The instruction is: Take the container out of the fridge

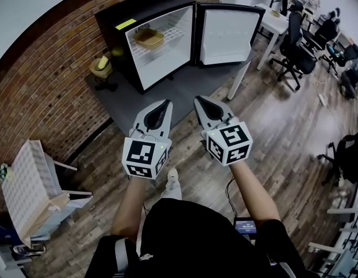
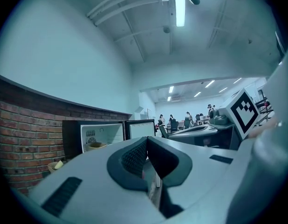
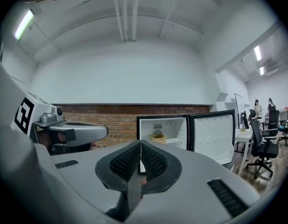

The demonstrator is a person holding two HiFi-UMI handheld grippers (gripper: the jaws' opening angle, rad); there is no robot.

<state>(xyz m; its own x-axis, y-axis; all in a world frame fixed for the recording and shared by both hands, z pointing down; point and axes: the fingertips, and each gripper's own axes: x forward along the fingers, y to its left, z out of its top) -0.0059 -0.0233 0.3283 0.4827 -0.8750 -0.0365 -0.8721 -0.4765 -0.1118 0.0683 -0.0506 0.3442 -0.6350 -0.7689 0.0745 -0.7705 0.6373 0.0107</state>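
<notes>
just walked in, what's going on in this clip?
A person stands back from the open fridge with a claw in each hand. The left claw and right claw are both shut and empty, pointing toward the fridge. The yellowish container sits on a shelf inside, untouched, and the door is swung wide. The reach has not yet begun.
</notes>
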